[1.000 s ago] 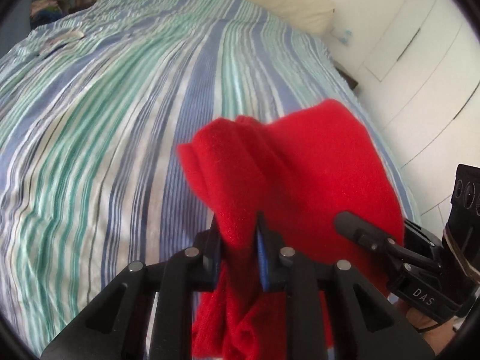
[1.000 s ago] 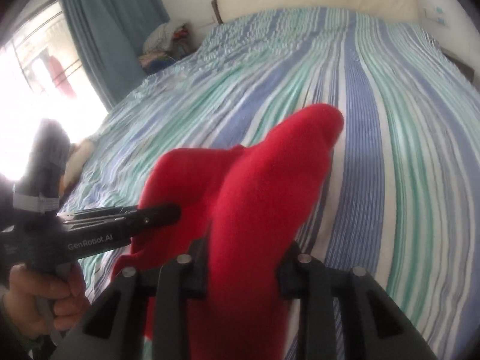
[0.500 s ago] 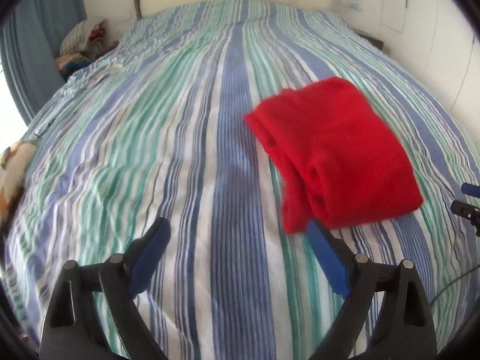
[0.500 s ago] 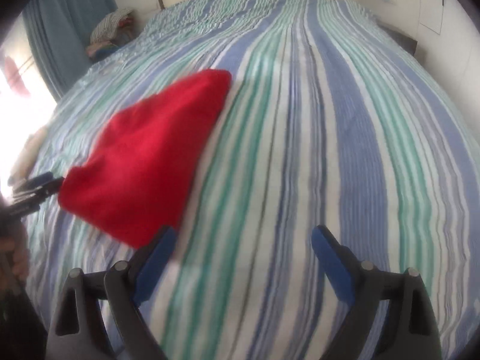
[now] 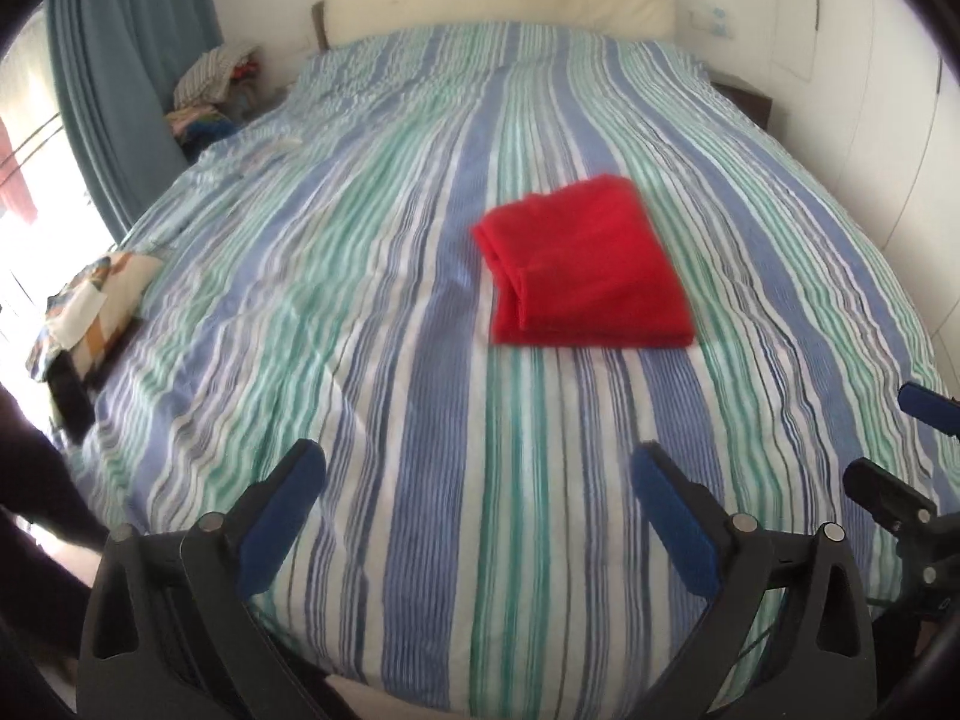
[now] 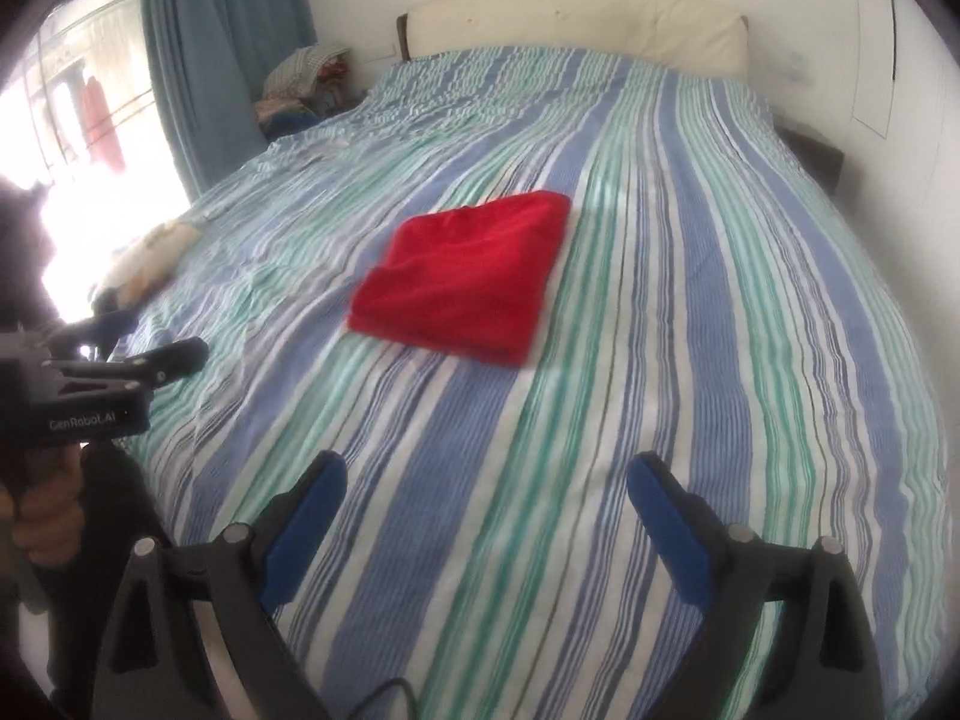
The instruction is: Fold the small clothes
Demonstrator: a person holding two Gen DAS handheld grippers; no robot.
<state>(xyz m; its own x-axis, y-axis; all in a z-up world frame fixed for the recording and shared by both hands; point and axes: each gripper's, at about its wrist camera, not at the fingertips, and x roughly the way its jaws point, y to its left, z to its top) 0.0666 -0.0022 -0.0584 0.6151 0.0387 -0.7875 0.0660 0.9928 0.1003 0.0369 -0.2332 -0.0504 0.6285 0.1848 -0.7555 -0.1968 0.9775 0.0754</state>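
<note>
A red garment [image 5: 585, 267] lies folded into a flat rectangle on the striped bed cover [image 5: 372, 300]; it also shows in the right wrist view [image 6: 465, 279]. My left gripper [image 5: 480, 468] is open and empty, held back above the near end of the bed, well short of the garment. My right gripper [image 6: 487, 477] is open and empty, also well short of the garment. The right gripper shows at the right edge of the left wrist view [image 5: 900, 450], and the left gripper at the left edge of the right wrist view [image 6: 150, 348].
A patterned cushion [image 5: 90, 306] lies at the bed's left edge. A pile of clothes [image 5: 210, 90] sits by the blue curtain [image 5: 120, 90]. A cream headboard [image 5: 498, 3] stands at the far end, white wardrobe doors [image 5: 888, 120] on the right.
Both grippers let go of the red garment and opened. They pulled back toward the foot of the bed. The garment now lies folded on the cover.
</note>
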